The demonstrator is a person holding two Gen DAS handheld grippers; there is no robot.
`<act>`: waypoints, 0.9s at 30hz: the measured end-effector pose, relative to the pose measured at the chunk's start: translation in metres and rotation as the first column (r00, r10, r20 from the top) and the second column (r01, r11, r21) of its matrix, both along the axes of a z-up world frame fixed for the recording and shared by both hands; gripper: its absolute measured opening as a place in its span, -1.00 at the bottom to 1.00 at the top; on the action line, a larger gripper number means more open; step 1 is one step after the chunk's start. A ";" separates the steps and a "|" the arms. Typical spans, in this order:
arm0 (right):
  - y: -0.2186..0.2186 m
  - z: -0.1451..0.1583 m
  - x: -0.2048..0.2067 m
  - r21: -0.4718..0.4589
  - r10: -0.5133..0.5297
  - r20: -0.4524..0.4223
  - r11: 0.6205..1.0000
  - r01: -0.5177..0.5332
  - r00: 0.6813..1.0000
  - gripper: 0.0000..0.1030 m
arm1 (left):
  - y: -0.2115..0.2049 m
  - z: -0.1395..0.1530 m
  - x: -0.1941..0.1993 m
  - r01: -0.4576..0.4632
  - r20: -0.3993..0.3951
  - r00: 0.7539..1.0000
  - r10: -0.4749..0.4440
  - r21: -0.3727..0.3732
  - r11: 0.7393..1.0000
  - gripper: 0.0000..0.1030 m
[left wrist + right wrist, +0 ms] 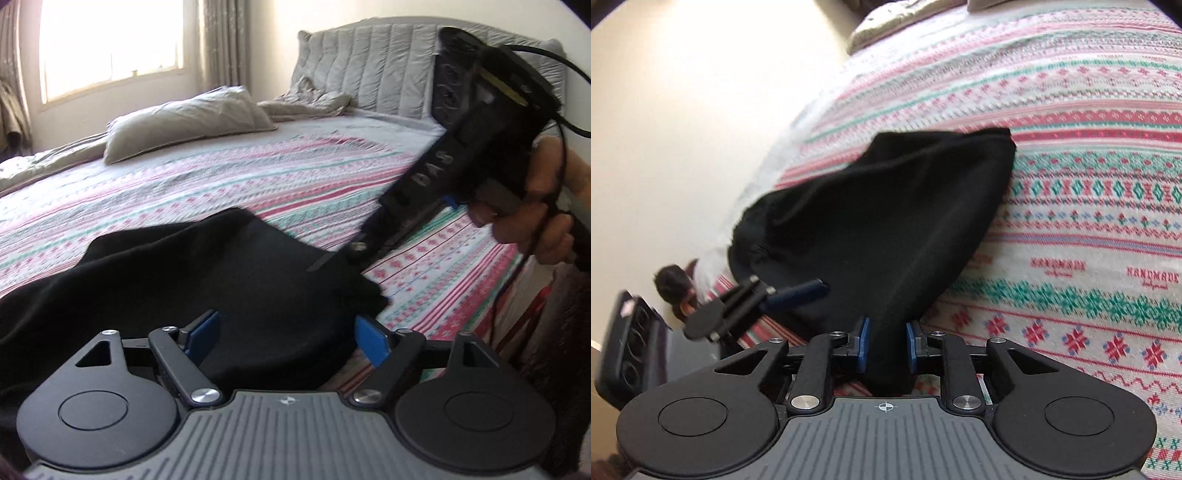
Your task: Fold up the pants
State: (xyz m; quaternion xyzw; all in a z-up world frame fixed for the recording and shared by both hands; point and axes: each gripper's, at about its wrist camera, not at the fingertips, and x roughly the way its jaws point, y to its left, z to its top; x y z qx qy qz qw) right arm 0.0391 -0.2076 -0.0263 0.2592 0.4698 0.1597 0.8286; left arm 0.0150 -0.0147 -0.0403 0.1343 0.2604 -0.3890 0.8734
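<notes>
Because the black pants [879,221] lie bunched near the bed's [1071,206] side edge and need a lifted end to fold, the right gripper [886,350] is clamped on a gathered bundle of the cloth, its blue pads pressing from both sides. Meanwhile the left gripper [290,341] hangs over the fabric with jaws apart, gripping nothing, probably seeking another hold.

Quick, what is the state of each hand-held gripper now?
Left hand-held gripper: open, holding nothing; the black pants lie past its pads.
Right hand-held gripper: shut on the black pants.
</notes>
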 end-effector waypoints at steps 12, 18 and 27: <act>-0.011 0.010 0.010 0.134 -0.016 0.029 0.991 0.012 0.999 -0.55 | -0.058 -0.020 -0.006 -0.183 0.169 0.973 0.155 0.165 0.969 -0.16; -0.039 -0.008 0.026 0.031 -0.145 0.007 0.989 0.145 0.989 0.03 | -0.063 -0.027 -0.011 -0.203 0.184 0.968 0.169 0.187 0.961 -0.31; -0.049 -0.058 0.087 0.078 -0.238 0.060 0.969 0.233 0.969 -0.06 | -0.057 -0.023 -0.005 -0.240 0.099 0.969 0.227 0.154 0.958 -0.47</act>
